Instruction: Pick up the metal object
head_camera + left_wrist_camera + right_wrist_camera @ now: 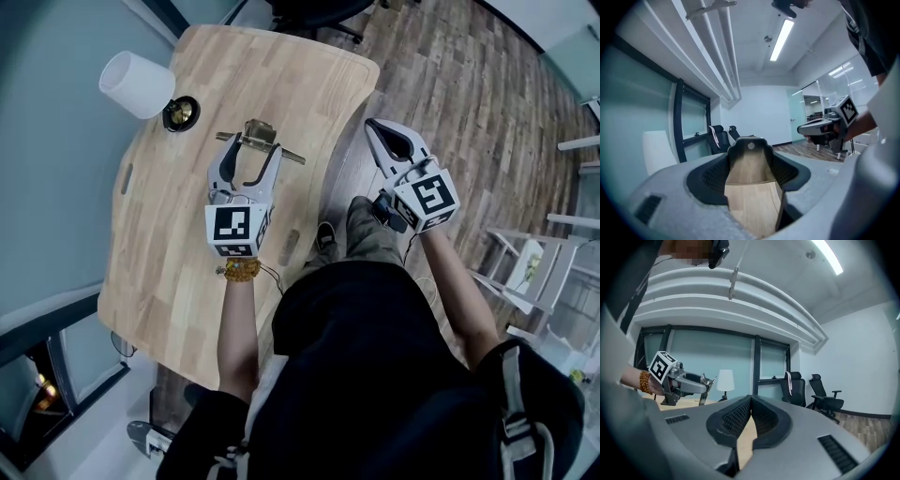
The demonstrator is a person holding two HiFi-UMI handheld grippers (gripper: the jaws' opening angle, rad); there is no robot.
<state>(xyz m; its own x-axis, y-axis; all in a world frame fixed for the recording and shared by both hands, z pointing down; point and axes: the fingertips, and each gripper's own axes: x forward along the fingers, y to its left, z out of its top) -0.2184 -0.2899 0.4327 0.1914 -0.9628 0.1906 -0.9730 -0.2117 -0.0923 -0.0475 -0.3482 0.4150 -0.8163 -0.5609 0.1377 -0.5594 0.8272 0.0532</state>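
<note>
Pale wood makes up the surface (178, 281), which fills the left half of the head view, with plank flooring (450, 84) to its right and a white-shaded lamp (137, 84) near its far left corner. Right of the lamp, the left hand-held gripper (250, 152) is clamped on the metal object (259, 134). The left gripper view shows a flat, shiny plate with a small hole near its top, sitting squarely between the ribbed pads (711, 176), upright and mirroring the wood. In the right gripper view the piece hangs below the jaw tips toward the surface, and I cannot tell whether its lower end is clear of the wood. To do the lift well, I judge the squeeze should be firm and the rise straight up and slow (polished metal can slide or swing between pads). The wrist should be level so the thin bar sticking out either side does not catch. Farthest right, the right hand-held gripper (373, 127) is out over the floor, jaws pressed together on nothing, well apart from the work.
</note>
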